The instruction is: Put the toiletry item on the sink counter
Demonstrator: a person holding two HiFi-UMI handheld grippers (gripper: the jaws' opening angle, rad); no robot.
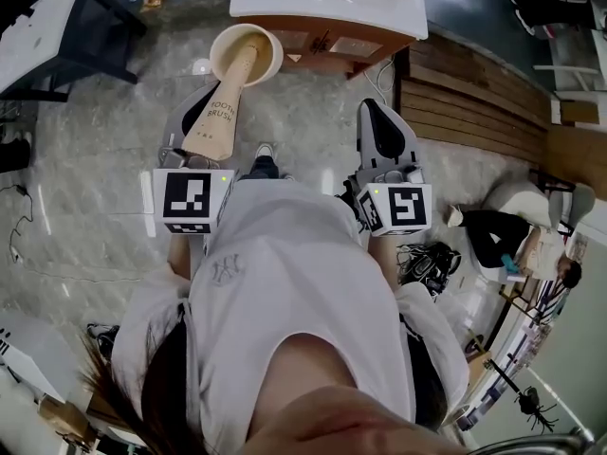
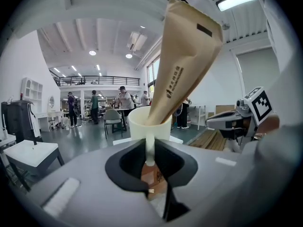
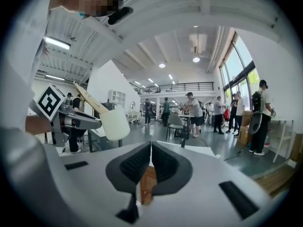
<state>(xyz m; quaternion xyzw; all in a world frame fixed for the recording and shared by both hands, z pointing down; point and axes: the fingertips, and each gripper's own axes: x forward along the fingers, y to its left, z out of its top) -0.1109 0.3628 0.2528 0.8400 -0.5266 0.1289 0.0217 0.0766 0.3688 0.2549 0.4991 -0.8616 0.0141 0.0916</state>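
A cream cup [image 1: 245, 53] holds a tall tan paper toothbrush pack [image 1: 216, 112] that leans back over my left gripper [image 1: 211, 91]. In the left gripper view the cup [image 2: 149, 124] hangs just ahead, its thin handle [image 2: 149, 148] pinched between the jaws of the left gripper [image 2: 149, 156], with the pack [image 2: 187, 56] rising out of it. The right gripper [image 1: 373, 107] is held beside it, shut with nothing in it [image 3: 150, 157]. The white sink counter [image 1: 285, 3] on a wooden cabinet stands right in front of the cup.
A stepped wooden platform [image 1: 474, 102] lies right of the sink cabinet. To the left stands a white table on a dark frame [image 1: 43, 27]. A person [image 1: 512, 235] sits at the right. Several people stand far off in the hall [image 3: 203, 110].
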